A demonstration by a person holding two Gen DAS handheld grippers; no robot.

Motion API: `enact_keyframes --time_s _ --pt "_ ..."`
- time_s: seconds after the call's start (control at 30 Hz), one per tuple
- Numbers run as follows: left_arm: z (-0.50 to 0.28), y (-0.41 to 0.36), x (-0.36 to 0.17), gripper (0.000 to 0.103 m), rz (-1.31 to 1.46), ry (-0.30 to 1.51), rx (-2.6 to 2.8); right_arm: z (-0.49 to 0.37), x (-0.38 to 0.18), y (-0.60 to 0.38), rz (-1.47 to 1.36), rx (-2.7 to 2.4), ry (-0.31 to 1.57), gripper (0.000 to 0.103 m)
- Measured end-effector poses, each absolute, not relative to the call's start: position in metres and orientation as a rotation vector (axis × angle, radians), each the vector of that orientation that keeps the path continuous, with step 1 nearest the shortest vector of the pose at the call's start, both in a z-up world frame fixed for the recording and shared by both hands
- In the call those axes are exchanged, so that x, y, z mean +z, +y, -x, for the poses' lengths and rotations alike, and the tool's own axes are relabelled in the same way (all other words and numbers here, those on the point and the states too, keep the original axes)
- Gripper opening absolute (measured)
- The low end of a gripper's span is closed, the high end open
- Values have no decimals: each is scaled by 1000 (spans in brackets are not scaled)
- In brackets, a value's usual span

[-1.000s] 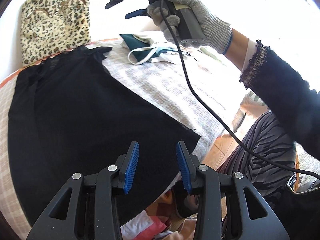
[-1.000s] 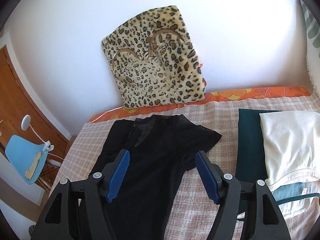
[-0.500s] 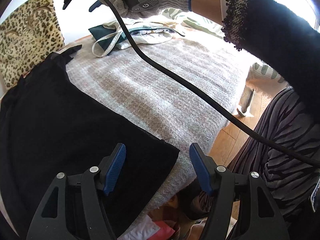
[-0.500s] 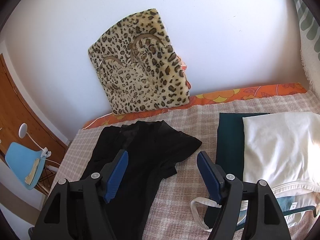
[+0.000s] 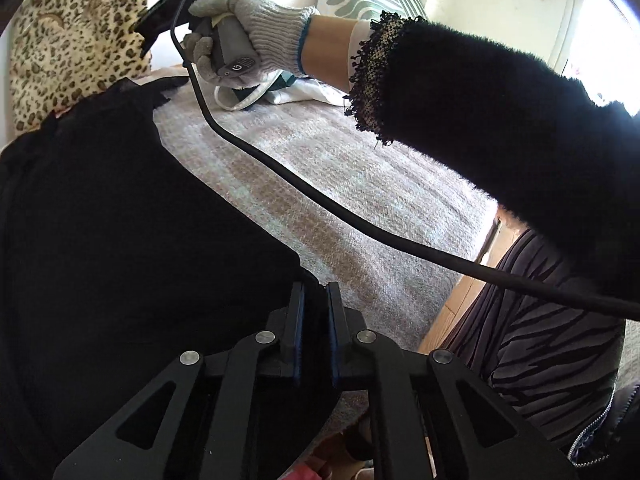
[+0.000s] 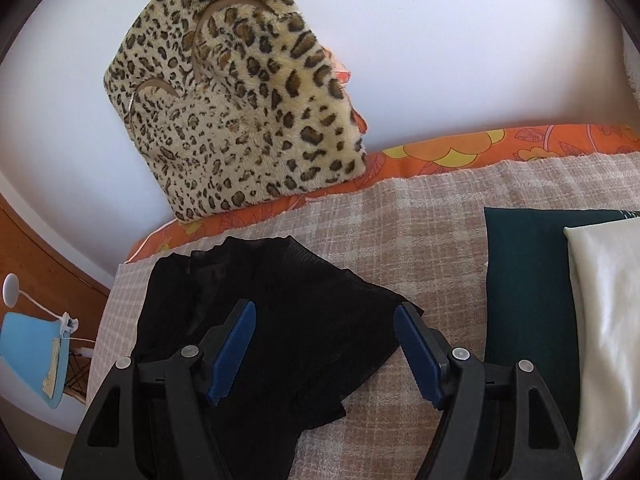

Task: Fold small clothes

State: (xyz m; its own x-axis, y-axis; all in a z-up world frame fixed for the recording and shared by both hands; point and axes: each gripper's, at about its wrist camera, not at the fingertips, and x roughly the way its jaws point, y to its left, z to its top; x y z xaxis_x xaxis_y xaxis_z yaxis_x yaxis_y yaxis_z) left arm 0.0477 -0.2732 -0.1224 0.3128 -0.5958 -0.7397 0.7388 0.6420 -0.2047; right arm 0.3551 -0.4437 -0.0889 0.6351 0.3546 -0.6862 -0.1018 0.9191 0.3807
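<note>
Black garment (image 5: 120,240) hem, seemingly gripper-pinched (image 5: 314,300)

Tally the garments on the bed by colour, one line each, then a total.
Black: 1, the black top, spread flat.
Dark green: 1, the dark green garment, folded.
White: 1, the white garment, lying on the green one.
Total: 3

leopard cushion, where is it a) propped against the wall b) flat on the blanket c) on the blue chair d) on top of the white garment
a: the leopard cushion stands on edge at the far side of the bed, leaning on the white wall, behind the black garment.
</note>
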Motion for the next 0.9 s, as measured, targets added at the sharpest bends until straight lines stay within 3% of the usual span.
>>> enact_keyframes --time_s 0.23,0.77,0.83,0.9 --pt "-47 -257 -107 7 -72 863 -879 -381 -116 -447 -277 162 910 74" --pt "-49 -242 -95 7 25 867 -877 -391 -120 -444 -262 158 891 80" --pt "-47 -241 -96 7 30 866 -870 -391 -120 -437 -221 152 885 76" --pt "-48 -239 -97 7 43 868 -867 -391 -120 -427 -158 136 882 54"
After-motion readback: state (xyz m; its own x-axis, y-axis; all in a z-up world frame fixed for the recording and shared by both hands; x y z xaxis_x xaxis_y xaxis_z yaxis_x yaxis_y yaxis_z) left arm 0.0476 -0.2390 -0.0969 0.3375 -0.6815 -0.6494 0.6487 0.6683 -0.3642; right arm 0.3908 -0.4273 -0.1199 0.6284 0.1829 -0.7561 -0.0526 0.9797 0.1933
